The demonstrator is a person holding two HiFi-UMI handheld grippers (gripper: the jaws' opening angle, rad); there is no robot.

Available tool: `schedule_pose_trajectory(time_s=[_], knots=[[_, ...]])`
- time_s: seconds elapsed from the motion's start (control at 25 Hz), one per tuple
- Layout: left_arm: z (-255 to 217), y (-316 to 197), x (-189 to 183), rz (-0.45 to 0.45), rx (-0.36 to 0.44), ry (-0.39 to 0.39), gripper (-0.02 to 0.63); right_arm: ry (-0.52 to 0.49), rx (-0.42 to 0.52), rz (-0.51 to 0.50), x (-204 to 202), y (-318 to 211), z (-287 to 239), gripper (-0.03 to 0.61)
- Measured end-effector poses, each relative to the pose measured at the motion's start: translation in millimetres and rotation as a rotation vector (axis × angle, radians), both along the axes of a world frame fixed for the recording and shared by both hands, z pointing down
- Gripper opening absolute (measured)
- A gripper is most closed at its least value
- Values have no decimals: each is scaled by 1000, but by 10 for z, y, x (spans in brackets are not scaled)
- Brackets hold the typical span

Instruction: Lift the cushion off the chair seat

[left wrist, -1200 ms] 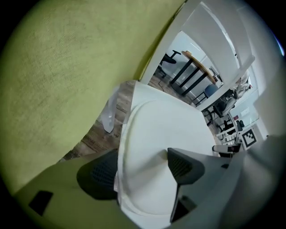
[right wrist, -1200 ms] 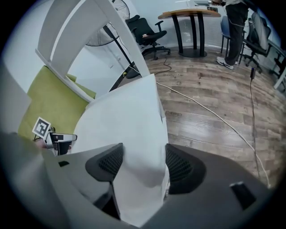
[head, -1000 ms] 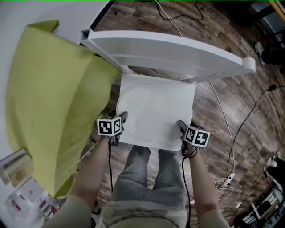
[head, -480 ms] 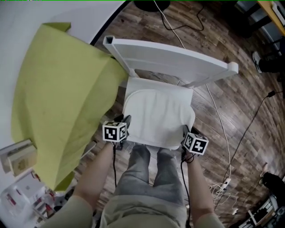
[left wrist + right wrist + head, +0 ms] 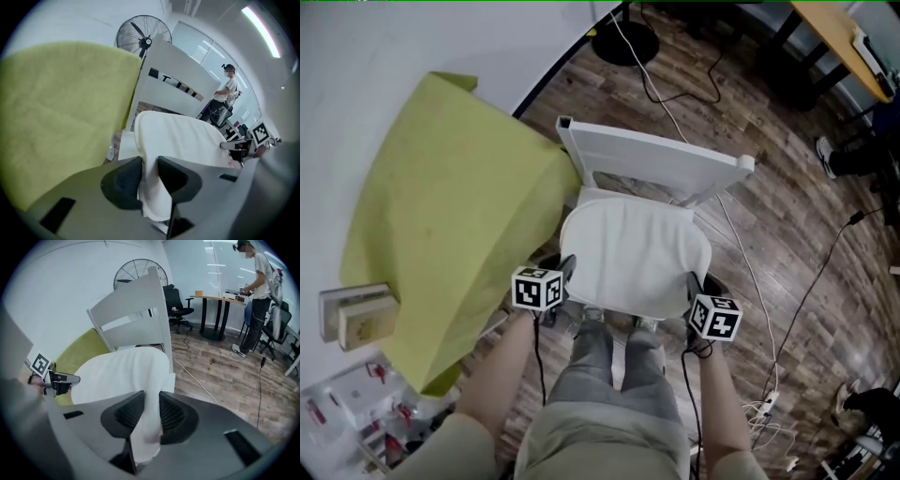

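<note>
The white cushion (image 5: 633, 258) hangs bowed above the seat of the white chair (image 5: 656, 159), held by its two front corners. My left gripper (image 5: 566, 270) is shut on the front left corner; in the left gripper view the cushion (image 5: 183, 136) runs down between the jaws of that gripper (image 5: 150, 177). My right gripper (image 5: 693, 283) is shut on the front right corner, with the cushion (image 5: 117, 373) pinched in its jaws (image 5: 151, 413). Both pairs of jaws have just been closing on the fabric. The chair seat is mostly hidden beneath the cushion.
A yellow-green cloth (image 5: 441, 216) drapes over the table on the left, close to the chair. Small boxes (image 5: 354, 317) lie at its near end. Cables (image 5: 769, 281) trail over the wooden floor on the right. A standing fan (image 5: 143, 35) and a person (image 5: 258, 291) are farther back.
The cushion lay flat on the seat; now both grippers have closed on its front corners and risen, and it sags rounded between them, lifted above the seat.
</note>
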State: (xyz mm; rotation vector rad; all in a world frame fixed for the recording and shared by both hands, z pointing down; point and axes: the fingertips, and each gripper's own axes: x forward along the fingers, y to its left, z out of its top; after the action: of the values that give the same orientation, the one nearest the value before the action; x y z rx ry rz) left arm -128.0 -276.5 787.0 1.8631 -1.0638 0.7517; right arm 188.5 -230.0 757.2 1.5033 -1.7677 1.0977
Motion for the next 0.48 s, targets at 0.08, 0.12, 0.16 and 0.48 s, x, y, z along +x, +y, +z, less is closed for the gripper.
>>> schedule_pose_trajectory(time_s=[0.08, 0.12, 0.16, 0.48], knots=[[-239, -10, 9, 5, 25, 8, 114, 12, 33, -15, -20, -45, -252, 109], [-360, -18, 19, 4, 38, 15, 112, 14, 51, -18, -8, -65, -380, 109], [-483, -26, 31, 0, 52, 25, 112, 11, 68, -16, 17, -82, -511, 109], [-1514, -162, 76, -13, 194, 72, 110, 19, 233, -54, 78, -255, -1624, 109]])
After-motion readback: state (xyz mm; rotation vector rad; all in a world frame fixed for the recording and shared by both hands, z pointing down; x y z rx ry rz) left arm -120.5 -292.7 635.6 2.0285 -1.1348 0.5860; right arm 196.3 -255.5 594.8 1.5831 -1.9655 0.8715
